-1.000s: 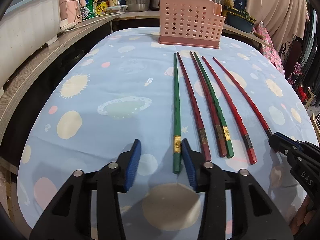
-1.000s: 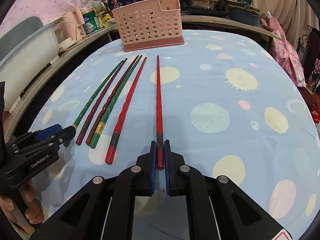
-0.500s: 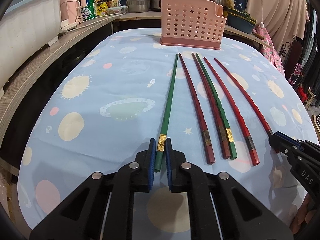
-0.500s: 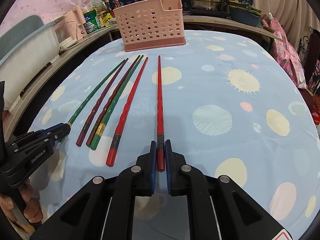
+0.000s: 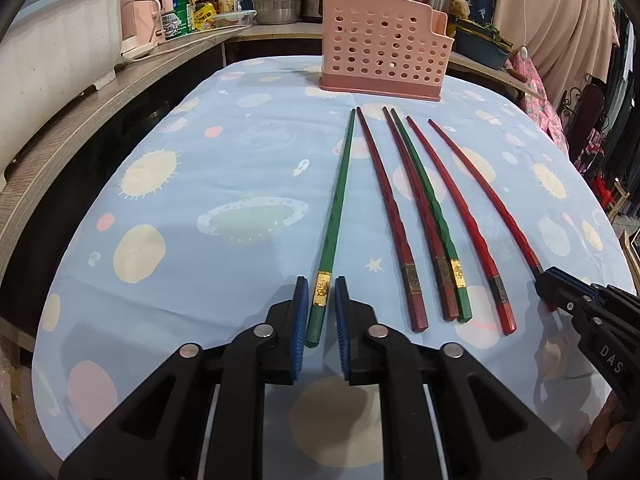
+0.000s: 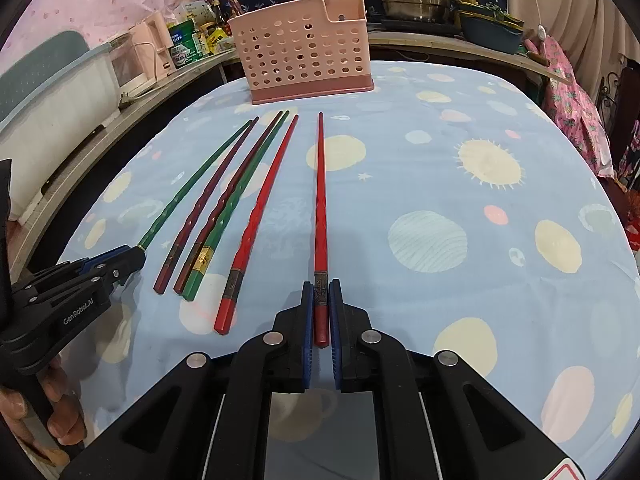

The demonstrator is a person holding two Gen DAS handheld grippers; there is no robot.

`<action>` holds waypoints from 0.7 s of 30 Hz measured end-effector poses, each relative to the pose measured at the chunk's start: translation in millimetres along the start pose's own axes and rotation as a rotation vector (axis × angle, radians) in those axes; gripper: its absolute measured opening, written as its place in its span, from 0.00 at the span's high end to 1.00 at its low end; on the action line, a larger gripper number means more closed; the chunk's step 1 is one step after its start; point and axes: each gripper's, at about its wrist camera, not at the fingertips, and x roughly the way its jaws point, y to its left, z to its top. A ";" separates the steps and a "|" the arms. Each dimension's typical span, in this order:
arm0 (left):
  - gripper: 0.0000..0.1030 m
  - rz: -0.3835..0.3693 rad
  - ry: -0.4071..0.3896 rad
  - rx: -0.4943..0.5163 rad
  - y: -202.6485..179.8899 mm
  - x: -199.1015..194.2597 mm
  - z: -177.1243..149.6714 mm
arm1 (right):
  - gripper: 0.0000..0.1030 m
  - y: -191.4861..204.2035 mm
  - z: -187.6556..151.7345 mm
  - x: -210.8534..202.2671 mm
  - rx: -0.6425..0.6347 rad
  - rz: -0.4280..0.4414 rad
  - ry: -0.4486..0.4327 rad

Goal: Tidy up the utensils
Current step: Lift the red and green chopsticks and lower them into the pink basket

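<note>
While chopsticks are lying in a fan:
Table (image 5: 208, 184): showing bare cloth left and right.
Basket (image 5: 384, 48): standing at far edge.
Chopsticks: six.
Left gripper (image 5: 322, 312): clamping green chopstick (image 5: 336, 208).
Right gripper (image 6: 321, 308): clamping red chopstick (image 6: 320, 192).

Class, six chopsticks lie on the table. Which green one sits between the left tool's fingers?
The outermost green chopstick, lying alone at the left end of the row. The other green one lies pressed against a dark red chopstick, mid-row.
</note>
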 end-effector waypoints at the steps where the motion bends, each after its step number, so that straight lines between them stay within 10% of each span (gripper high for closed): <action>1: 0.92 -0.005 0.000 -0.002 0.3 -0.4 -0.1 | 0.93 0.1 0.1 -0.2 -0.001 0.000 0.000; 21: 0.93 -0.054 -0.088 -0.034 11.1 -52.0 33.1 | 0.93 -21.1 32.2 -56.8 0.042 0.014 -0.136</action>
